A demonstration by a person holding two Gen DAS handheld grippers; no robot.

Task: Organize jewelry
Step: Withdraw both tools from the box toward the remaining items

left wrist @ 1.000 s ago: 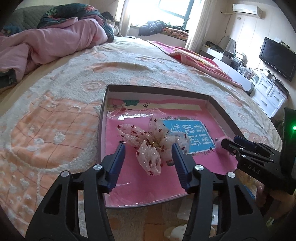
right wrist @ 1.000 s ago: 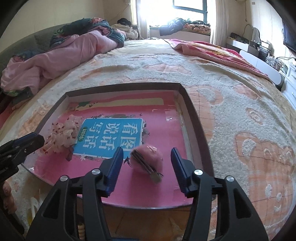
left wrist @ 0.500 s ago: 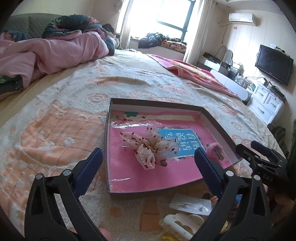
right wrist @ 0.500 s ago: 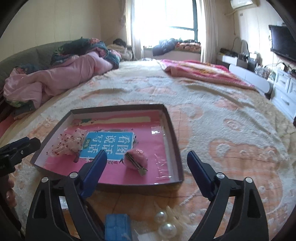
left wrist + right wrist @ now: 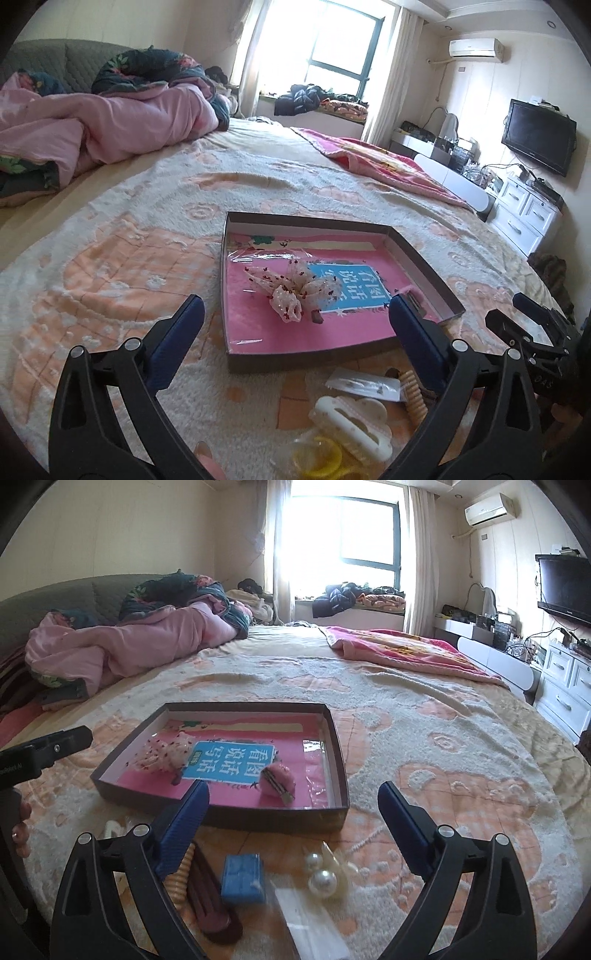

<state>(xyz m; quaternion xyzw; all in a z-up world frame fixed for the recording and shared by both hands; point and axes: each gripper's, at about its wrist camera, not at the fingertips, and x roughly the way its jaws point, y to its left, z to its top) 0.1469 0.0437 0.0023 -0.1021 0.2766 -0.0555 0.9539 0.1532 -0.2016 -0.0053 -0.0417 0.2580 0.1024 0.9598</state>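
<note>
Right wrist view: right gripper (image 5: 293,801), jaws just spread and empty, hovers over loose pieces on the bed; next, centre on the pearl clip (image 5: 325,880), then carry it to the tray (image 5: 341,775).

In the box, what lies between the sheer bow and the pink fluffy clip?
The right wrist view shows only the blue label between the sheer bow and pink fluffy clip.
</note>
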